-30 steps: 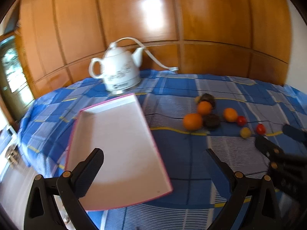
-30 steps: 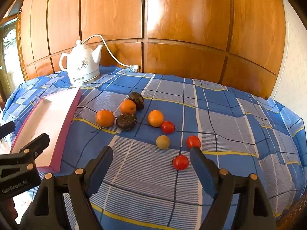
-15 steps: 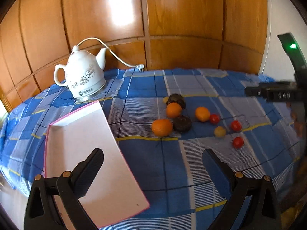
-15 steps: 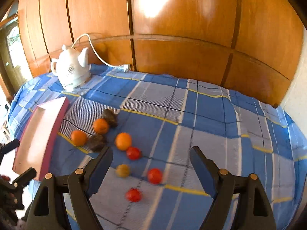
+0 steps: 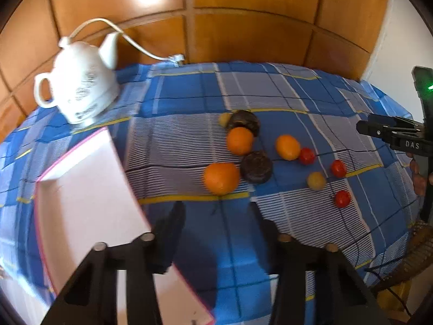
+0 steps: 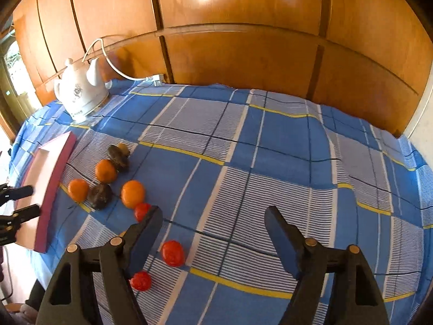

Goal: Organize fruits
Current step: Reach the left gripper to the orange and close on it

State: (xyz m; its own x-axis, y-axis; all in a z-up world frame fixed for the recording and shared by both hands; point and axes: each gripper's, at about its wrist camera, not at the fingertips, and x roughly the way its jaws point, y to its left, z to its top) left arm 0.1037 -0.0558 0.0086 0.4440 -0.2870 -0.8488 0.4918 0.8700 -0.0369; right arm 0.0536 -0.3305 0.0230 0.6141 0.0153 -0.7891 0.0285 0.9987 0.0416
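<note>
Left tongs (image 5: 217, 214) closing, empty; right tongs (image 6: 213, 223) closing, seemingly empty.

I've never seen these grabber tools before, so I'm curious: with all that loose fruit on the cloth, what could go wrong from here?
1. The round oranges and small red tomatoes lie loose on the blue checked cloth; a nudge could roll them.
2. The left gripper is closing its jaws on nothing, so it may shut before reaching fruit.
3. The white pink-edged tray sits near the table edge and could be pushed off.
</note>
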